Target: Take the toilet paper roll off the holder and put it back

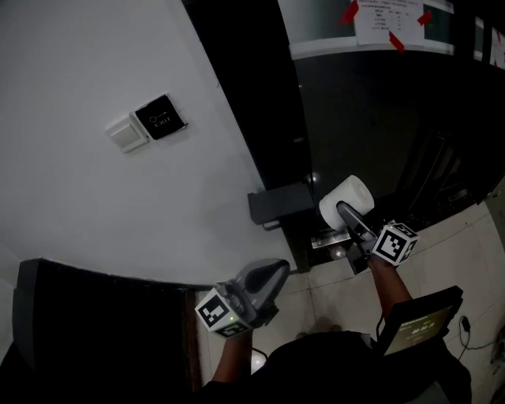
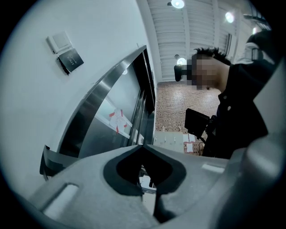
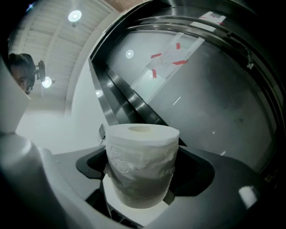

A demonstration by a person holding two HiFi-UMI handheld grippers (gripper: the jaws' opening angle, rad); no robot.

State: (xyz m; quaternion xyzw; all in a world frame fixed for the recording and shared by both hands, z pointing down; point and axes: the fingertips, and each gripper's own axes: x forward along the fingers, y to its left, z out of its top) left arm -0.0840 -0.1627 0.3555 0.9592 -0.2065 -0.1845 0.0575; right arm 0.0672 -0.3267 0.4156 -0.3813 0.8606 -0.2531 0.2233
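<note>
A white toilet paper roll (image 1: 353,194) is held in the air in front of a dark door, and my right gripper (image 1: 342,208) is shut on it. In the right gripper view the roll (image 3: 142,161) stands upright between the grey jaws of my right gripper (image 3: 142,183), its cardboard core facing up. A black box-shaped holder (image 1: 280,207) sticks out from the door frame just left of the roll, apart from it. My left gripper (image 1: 278,271) hangs lower and to the left, with its jaws shut and nothing in them (image 2: 144,147).
A black exit button (image 1: 159,117) and a white switch (image 1: 128,134) sit on the white wall. The dark glass door carries a taped paper notice (image 1: 387,20). Dark furniture (image 1: 95,331) stands at lower left, a dark screen device (image 1: 422,323) at lower right over the tiled floor (image 1: 465,237).
</note>
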